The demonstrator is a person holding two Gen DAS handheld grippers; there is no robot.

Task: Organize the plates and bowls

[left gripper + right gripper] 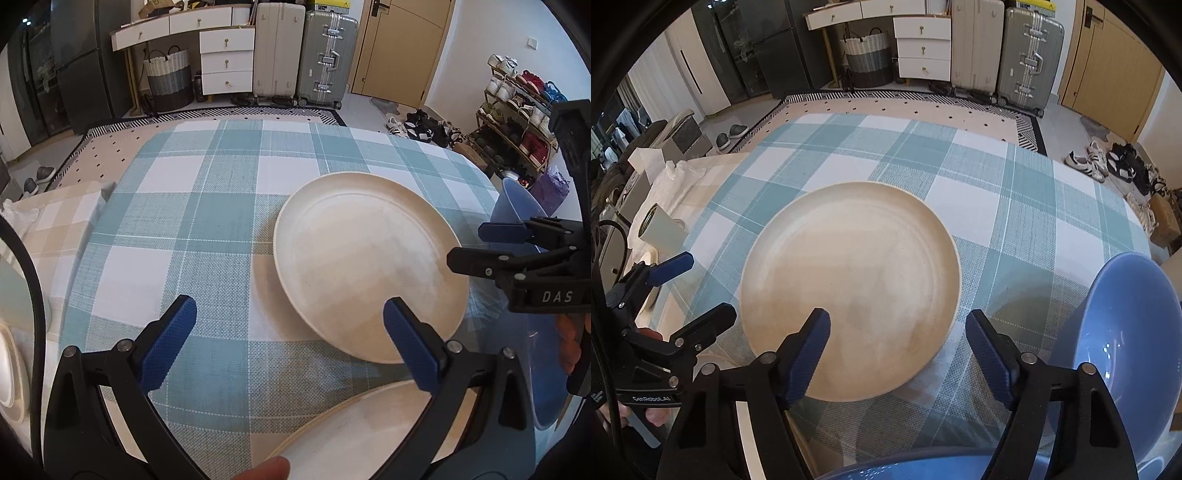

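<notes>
Plates and bowls sit on a table (1027, 192) covered with a teal-and-white checked cloth. One cream plate (849, 291) lies flat near the middle of the table, a little toward the near edge, and appears to lie over the edge of another cream plate (266, 295) of which only a sliver shows at its left side. A third cream plate (369, 424) lies at the near edge, partly under the left gripper's camera. A blue bowl (1130, 332) stands at the right side of the table, just beside the middle plate but apart from it, and the rim of a second blue bowl (905, 469) shows at the very bottom of the right wrist view.

The left gripper (291, 332) hangs over the near part of the table with its blue-padded jaws spread wide and nothing between them; its right finger overlaps the plate's near rim in the picture, though contact cannot be told. The right gripper (897, 343) points steeply down at the near rim of the middle plate. Its jaws stand apart, the left pad over the plate's surface and the right pad just outside the rim over the cloth, so the rim lies between them without being pinched.

At the table's left edge a beige checked cloth (66, 218) holds a pale green cup (661, 229) lying on its side.
</notes>
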